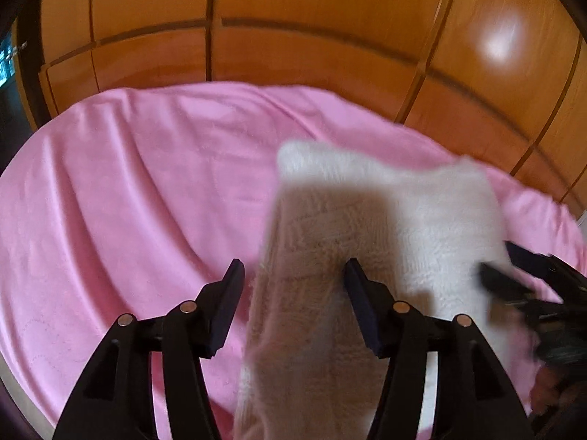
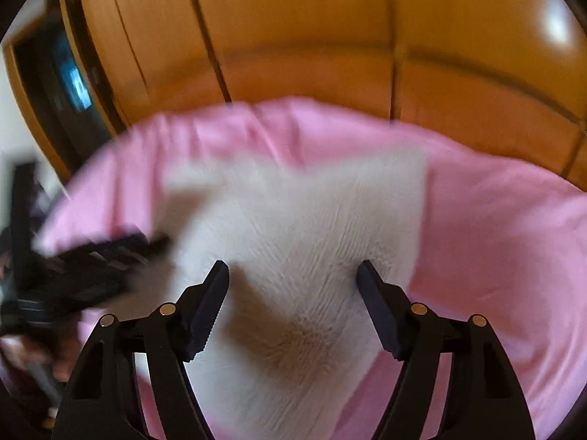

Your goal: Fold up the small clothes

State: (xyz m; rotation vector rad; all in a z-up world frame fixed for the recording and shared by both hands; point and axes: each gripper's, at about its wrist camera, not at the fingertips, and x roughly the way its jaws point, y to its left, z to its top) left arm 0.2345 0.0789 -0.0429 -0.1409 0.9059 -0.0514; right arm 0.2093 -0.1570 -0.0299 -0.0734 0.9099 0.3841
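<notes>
A white fluffy garment (image 1: pixel 385 220) lies on the pink sheet (image 1: pixel 128 183); it also shows in the right wrist view (image 2: pixel 312 238). My left gripper (image 1: pixel 293 275) is open, its jaws wide apart over the garment's left, shadowed part. My right gripper (image 2: pixel 293 271) is open above the garment's middle. The right gripper (image 1: pixel 513 275) shows blurred at the garment's right edge in the left wrist view. The left gripper (image 2: pixel 110 253) shows blurred at the garment's left edge in the right wrist view.
The pink sheet (image 2: pixel 495 238) covers the bed. Orange wooden wardrobe doors (image 1: pixel 293 36) stand behind the bed. A dark opening (image 2: pixel 62 84) is at the far left of the right wrist view.
</notes>
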